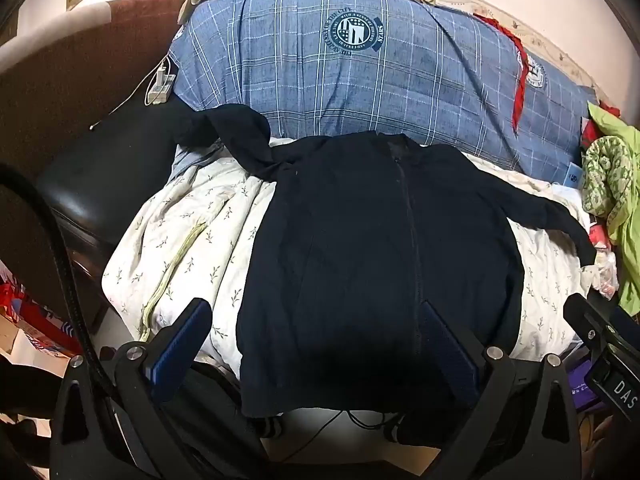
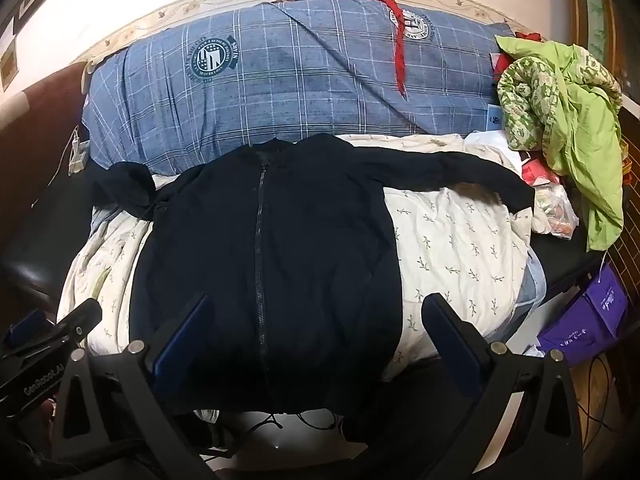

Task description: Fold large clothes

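Nearest the cameras: left gripper (image 1: 316,344) held wide apart, empty, poised above the hem of the dark jacket (image 1: 372,248). Right gripper (image 2: 316,340) likewise spread wide, gripping nothing, hovering over the same hem a little toward the right side. Neither one touching cloth, as far as the fisheye views allowed.

Just beyond: jacket laid flat and front up on the white leaf-print quilt (image 2: 452,236), zip (image 2: 260,256) closed and running straight from hem to collar. Hem draped slightly over the near edge of the quilt. Right sleeve (image 2: 476,176) stretched out sideways across the quilt, cuff close to a clear bag of small items (image 2: 556,208). Left sleeve (image 1: 236,136) flung outward and bunched, possibly twisted near the shoulder, though too dark to be sure.

Farther back: blue plaid duvet (image 1: 360,76) heaped against the wall, green clothing (image 2: 568,96) piled at the right.

Judged from this layout: spreading done, folding proper not yet begun. No sleeve brought in, no side turned over, no halving of the body. Bunched left sleeve likely to need straightening first.
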